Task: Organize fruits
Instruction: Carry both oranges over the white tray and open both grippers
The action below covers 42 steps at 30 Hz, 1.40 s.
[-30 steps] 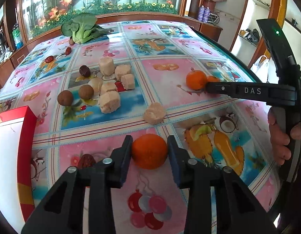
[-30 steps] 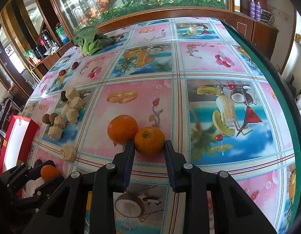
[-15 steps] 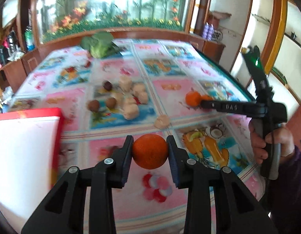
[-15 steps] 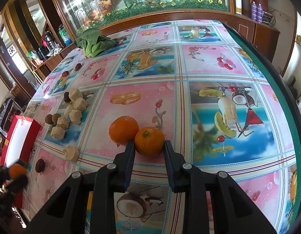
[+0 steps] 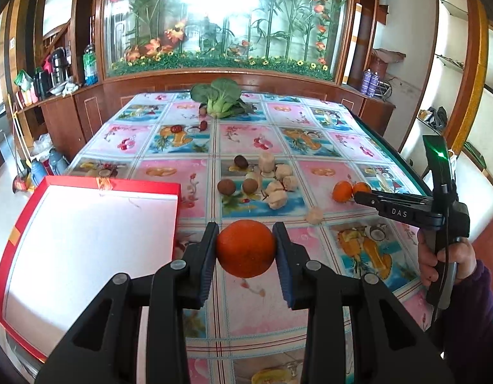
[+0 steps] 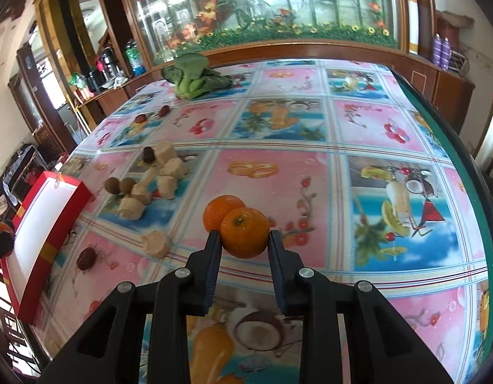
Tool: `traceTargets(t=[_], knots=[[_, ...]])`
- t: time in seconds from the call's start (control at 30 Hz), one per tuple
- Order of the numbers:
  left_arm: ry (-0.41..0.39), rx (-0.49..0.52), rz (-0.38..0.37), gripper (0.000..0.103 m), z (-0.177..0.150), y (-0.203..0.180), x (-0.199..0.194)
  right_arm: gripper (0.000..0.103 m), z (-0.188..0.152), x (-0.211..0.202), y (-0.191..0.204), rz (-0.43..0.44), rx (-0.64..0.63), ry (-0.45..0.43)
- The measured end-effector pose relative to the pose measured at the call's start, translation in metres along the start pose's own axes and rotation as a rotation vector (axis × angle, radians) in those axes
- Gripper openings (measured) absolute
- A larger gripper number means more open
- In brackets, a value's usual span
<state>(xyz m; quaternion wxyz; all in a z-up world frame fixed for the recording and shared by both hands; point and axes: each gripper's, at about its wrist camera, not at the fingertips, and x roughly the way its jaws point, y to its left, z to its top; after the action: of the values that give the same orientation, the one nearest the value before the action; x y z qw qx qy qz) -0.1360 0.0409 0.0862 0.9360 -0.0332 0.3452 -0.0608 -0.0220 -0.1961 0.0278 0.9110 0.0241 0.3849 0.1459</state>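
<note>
My left gripper (image 5: 245, 249) is shut on an orange (image 5: 245, 248) and holds it in the air above the table, right of the red box (image 5: 86, 243) with its white inside. My right gripper (image 6: 245, 240) is shut on a second orange (image 6: 245, 233), lifted slightly off the table. A third orange (image 6: 218, 212) lies on the cloth just behind it. In the left wrist view the right gripper (image 5: 358, 196) reaches the two oranges (image 5: 341, 190) at the right.
Pale root chunks (image 5: 277, 199) and brown round fruits (image 5: 226, 187) lie mid-table, one loose chunk (image 6: 156, 243) and a dark red date (image 6: 85, 258) nearer. A leafy green vegetable (image 5: 220, 97) and more dates (image 5: 203, 125) lie at the far end. The table's right edge (image 6: 464, 166) is close.
My left gripper has lifted its orange from the table and swung left, bringing the red box into view. My right gripper has closed on its orange and raised it slightly.
</note>
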Motion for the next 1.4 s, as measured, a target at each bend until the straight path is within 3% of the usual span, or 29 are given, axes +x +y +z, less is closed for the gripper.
traceTargets(t=[0.23,0.37,0.63,0.83,1.03,1.27,1.3,1.33,1.37,1.4], knots=[[0.017,-0.001,0.004,0.036,-0.007,0.006,0.002,0.029,-0.007,-0.015,0.016,0.047,0.036,-0.058],[0.017,-0.023,0.031,0.036,-0.008,0.024,-0.006,0.028,-0.017,-0.022,0.048,0.125,0.043,-0.086],[0.018,-0.116,0.202,0.036,-0.031,0.101,-0.030,0.028,-0.014,-0.004,0.164,0.344,-0.040,-0.071],[0.031,-0.168,0.308,0.036,-0.054,0.145,-0.040,0.028,-0.016,0.021,0.243,0.431,-0.154,0.012],[0.065,-0.215,0.361,0.036,-0.069,0.175,-0.040,0.028,-0.015,0.049,0.293,0.432,-0.250,0.089],[0.120,-0.274,0.413,0.037,-0.079,0.194,-0.033,0.031,-0.031,0.061,0.310,0.341,-0.356,0.170],[0.125,-0.274,0.416,0.038,-0.079,0.194,-0.031,0.032,-0.033,0.062,0.310,0.335,-0.372,0.172],[0.126,-0.272,0.426,0.048,-0.079,0.193,-0.030,0.034,-0.033,0.061,0.309,0.331,-0.381,0.171],[0.125,-0.274,0.437,0.064,-0.078,0.193,-0.032,0.036,-0.033,0.061,0.308,0.331,-0.382,0.172],[0.120,-0.277,0.445,0.071,-0.078,0.193,-0.033,0.038,-0.032,0.058,0.305,0.340,-0.383,0.168]])
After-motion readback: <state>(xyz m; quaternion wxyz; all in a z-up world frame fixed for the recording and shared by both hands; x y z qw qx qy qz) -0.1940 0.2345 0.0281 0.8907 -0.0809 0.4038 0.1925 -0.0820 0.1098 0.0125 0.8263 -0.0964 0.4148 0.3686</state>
